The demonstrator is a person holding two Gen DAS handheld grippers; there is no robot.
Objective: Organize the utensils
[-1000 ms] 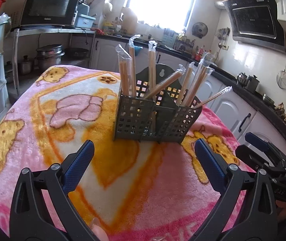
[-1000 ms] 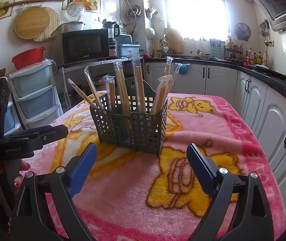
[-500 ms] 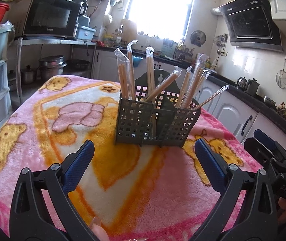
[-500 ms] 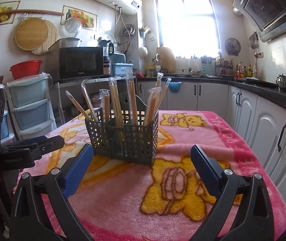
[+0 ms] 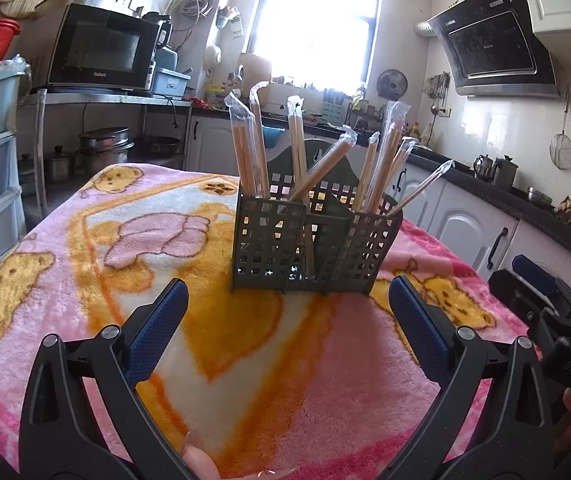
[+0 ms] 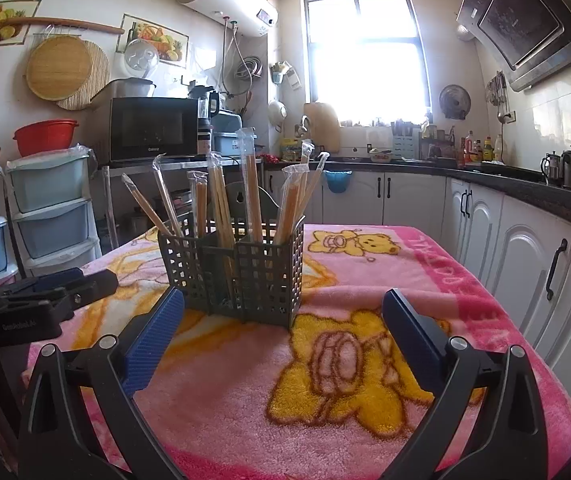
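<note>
L wrist: both claws (image 5: 287,312) open, empty.

A microwave (image 6: 153,128) sits beyond the pink blanket (image 6: 365,280), perhaps shelved.

Chopsticks (image 5: 327,168) in caddy (image 5: 313,248) on blanket (image 5: 85,248)

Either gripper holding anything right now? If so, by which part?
Nothing held. Left gripper and right gripper are both open, empty, short of the grey slotted plastic caddy of wrapped chopsticks.
</note>
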